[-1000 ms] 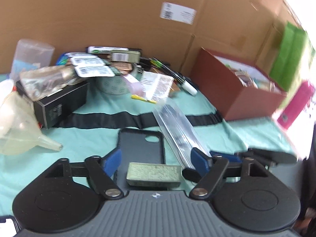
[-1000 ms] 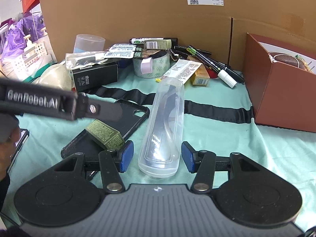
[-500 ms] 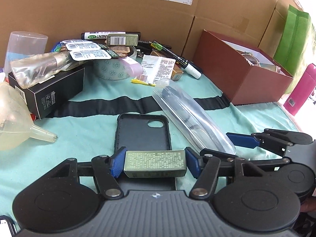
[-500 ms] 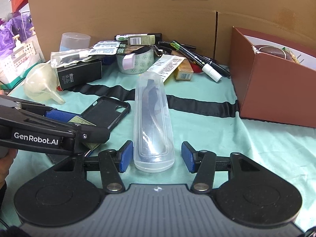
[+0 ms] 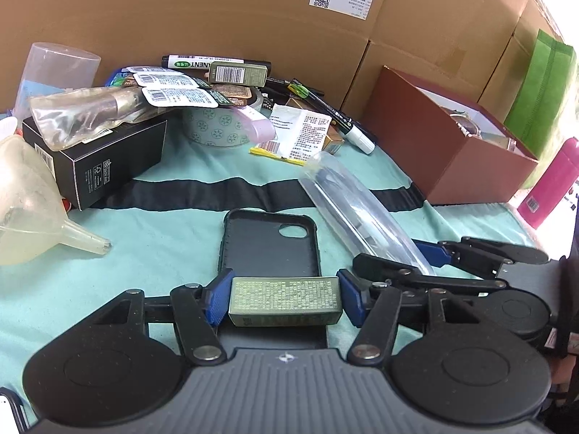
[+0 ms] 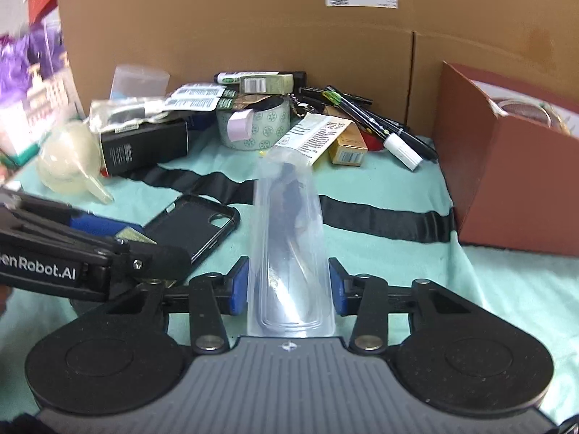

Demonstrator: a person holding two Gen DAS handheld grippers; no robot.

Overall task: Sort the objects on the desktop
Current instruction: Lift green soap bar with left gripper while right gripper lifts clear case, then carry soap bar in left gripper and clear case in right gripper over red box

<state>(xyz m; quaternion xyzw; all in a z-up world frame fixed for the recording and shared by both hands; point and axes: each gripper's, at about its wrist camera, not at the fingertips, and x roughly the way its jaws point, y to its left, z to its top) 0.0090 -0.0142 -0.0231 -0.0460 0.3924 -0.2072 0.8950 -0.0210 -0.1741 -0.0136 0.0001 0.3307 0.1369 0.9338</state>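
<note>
Item: left gripper (image 5: 286,298). Jaws have just been closing and are now clamping a small olive-green box (image 5: 285,302) end to end, the box sitting on the near end of a black phone case (image 5: 269,249) at 6 o'clock in the left wrist view.

Item: right gripper (image 6: 288,285). Jaws have just been narrowing onto a clear plastic case (image 6: 289,253); the blue pads are meeting its sides at 6 o'clock in the right wrist view, its far end pointing to 12 o'clock.

Step in hand: both grasps appear to be settling, pick-up stage of the sort.

Next move, as judged: lifting each piece clear, then carrying it to a destination; the open maroon box (image 6: 506,188) at 3 o'clock looks a likely one.

Surroundings: a teal cloth (image 5: 144,224) is covering the table. At 12 o'clock, a clutter of markers (image 6: 365,115), patterned tape roll (image 6: 264,123), black carton (image 6: 144,144); plastic funnel (image 6: 68,159) at 10 o'clock.

Obstructions: the two grippers are sitting close beside each other; the box's near wall is needing clearance.
</note>
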